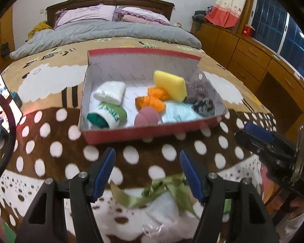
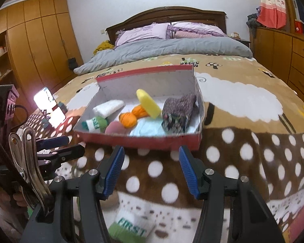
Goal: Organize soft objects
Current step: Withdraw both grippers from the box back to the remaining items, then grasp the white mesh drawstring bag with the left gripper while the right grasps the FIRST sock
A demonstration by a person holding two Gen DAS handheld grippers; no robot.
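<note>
A red box (image 1: 131,133) (image 2: 143,140) sits on the bed and holds soft things: a white rolled cloth (image 1: 110,92), a green-white sock roll (image 1: 109,116), an orange bundle (image 1: 152,99), a pink ball (image 1: 147,116), a yellow sponge (image 1: 170,85), a light blue cloth (image 1: 179,112) and dark knit socks (image 2: 178,109). My left gripper (image 1: 147,158) is open and empty, in front of the box, above a green ribbon (image 1: 168,190) on a white cloth (image 1: 164,208). My right gripper (image 2: 151,156) is open and empty, above a white-green sock (image 2: 131,228).
The bed has a brown polka-dot blanket (image 2: 253,162), a grey duvet (image 1: 111,32) and pillows by the headboard. A lit phone (image 2: 49,107) stands at the left edge. Wooden drawers (image 1: 249,54) line the right, a wardrobe (image 2: 36,40) the left.
</note>
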